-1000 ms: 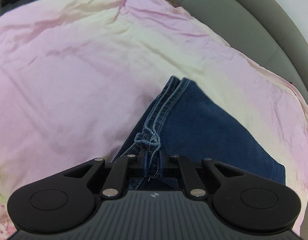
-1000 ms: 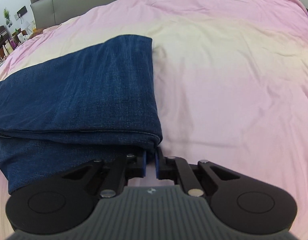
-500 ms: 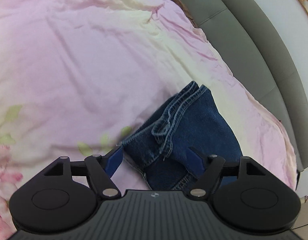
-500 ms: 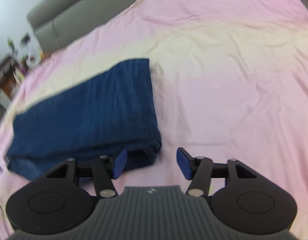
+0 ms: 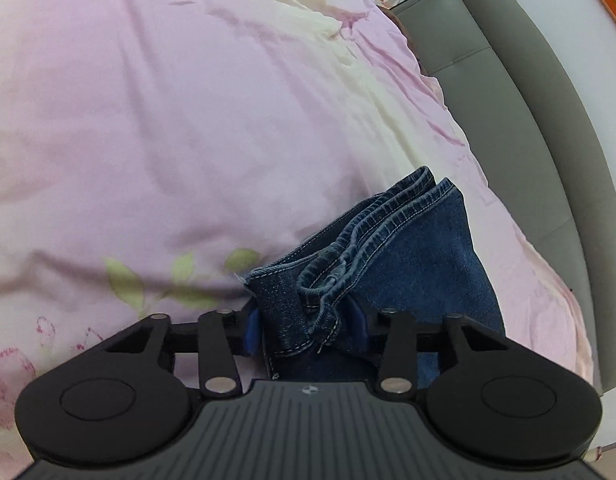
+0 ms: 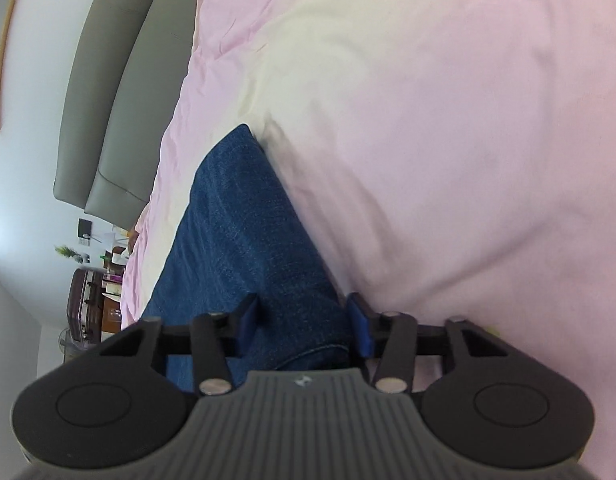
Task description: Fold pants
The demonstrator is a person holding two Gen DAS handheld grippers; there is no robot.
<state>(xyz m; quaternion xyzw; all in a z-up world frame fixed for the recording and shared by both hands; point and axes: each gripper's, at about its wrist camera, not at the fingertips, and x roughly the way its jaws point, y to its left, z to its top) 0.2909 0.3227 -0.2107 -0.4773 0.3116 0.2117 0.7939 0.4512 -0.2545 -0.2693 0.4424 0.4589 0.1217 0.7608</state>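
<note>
Folded blue denim pants (image 5: 411,256) lie on the pink bed sheet (image 5: 188,120). In the left wrist view my left gripper (image 5: 306,328) straddles the stacked hem end; its blue pads sit on either side of the thick denim bundle, jaws partly closed around it. In the right wrist view the pants (image 6: 236,240) run away from me, and my right gripper (image 6: 304,322) straddles the folded edge, blue pads on both sides of the cloth. Whether either gripper is pinching the cloth firmly is unclear.
A grey padded headboard (image 5: 527,100) borders the bed; it also shows in the right wrist view (image 6: 108,100). A nightstand with clutter and a dark suitcase (image 6: 84,304) stand beside the bed. The sheet (image 6: 427,120) has a floral print near me.
Both grippers let go of the pants and opened wide, then came back down over the folded bundle and narrowed around it. Both cameras tilted and rotated toward the headboard side.
</note>
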